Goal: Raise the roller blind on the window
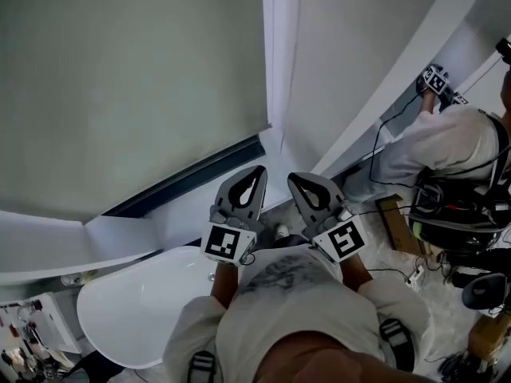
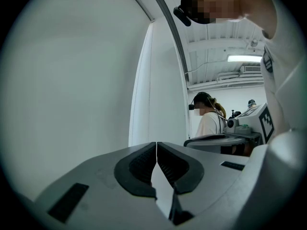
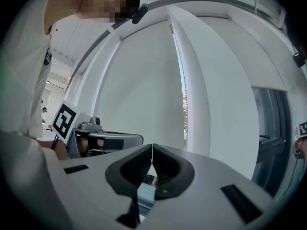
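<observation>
Pale roller blind (image 1: 128, 86) ahead — left hand-held gripper (image 1: 255, 172), right hand-held gripper (image 1: 295, 179) — both closed, empty.

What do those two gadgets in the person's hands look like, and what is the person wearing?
Both the left gripper and the right gripper are light grey plastic, each with two curved jaws lined with dark ribbed pads. Each carries a white cube printed with black square markers. The person wears a pale short-sleeved T-shirt and dark shoulder straps.

Left gripper (image 1: 249, 183) and right gripper (image 1: 307, 190) side by side — jaws closed, empty.
</observation>
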Tool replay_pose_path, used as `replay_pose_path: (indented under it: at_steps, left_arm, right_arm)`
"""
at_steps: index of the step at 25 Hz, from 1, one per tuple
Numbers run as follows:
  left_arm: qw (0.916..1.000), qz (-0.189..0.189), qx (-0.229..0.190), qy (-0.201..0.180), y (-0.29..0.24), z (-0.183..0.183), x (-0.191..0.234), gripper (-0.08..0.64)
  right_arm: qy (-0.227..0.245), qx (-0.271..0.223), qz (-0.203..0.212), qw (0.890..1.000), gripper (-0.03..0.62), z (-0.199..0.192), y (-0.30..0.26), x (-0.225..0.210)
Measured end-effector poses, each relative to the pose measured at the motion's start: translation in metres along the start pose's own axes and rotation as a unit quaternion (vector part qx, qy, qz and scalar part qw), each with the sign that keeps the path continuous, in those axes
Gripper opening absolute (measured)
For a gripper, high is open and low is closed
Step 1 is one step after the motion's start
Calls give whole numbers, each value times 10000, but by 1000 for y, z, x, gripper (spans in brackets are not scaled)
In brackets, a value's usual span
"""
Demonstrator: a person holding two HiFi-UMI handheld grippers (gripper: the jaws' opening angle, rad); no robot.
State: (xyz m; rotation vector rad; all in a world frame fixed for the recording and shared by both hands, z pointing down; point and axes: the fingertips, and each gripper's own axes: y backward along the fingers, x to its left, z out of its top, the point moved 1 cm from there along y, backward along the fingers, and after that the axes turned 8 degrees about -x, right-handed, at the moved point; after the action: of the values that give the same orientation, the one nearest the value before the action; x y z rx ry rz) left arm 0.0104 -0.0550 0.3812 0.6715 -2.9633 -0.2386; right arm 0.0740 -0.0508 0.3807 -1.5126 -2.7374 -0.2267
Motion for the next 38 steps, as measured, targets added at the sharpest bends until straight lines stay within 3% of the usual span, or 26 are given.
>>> replay_pose_path:
  at_steps: [7, 22, 26, 38]
  left_arm:
    - [9998, -177, -44, -117, -23, 1, 9, 11]
    - [9951, -992, -37, 24, -59, 0, 35, 14]
    - [9930, -1176, -34, 46, -66, -1, 38, 55]
    - [9910, -1331, -95, 49, -90, -5, 57, 78]
  right_arm:
    - [-65, 128, -33, 9999, 61, -10, -6, -12]
    - [-80, 223, -640, 9977, 61, -18, -33, -17]
    - [-127, 331, -748, 9966, 61, -21, -35, -16]
    - [47, 252, -1076, 9939, 61, -20, -45, -24]
